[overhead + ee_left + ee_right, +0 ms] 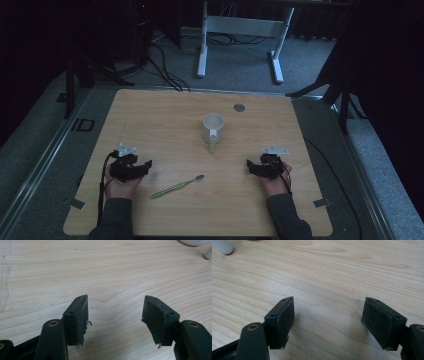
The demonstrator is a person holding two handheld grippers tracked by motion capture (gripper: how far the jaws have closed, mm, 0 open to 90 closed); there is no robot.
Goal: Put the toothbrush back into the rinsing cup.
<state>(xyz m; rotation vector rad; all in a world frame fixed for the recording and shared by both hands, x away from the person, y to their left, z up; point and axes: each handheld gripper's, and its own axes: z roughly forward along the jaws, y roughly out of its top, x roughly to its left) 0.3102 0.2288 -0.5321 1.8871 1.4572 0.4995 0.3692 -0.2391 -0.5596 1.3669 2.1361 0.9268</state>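
Mug (193,242) cut off, apparently, beyond the wide-apart left claw (115,315)

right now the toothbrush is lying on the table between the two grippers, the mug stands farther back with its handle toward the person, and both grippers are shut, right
Not quite: the grippers are not shut. The left gripper and the right gripper both have their jaws wide apart with nothing between them, as each gripper view shows. The rest holds: in the high view the green toothbrush lies on the table between them, and the mug stands farther back, handle toward the person.
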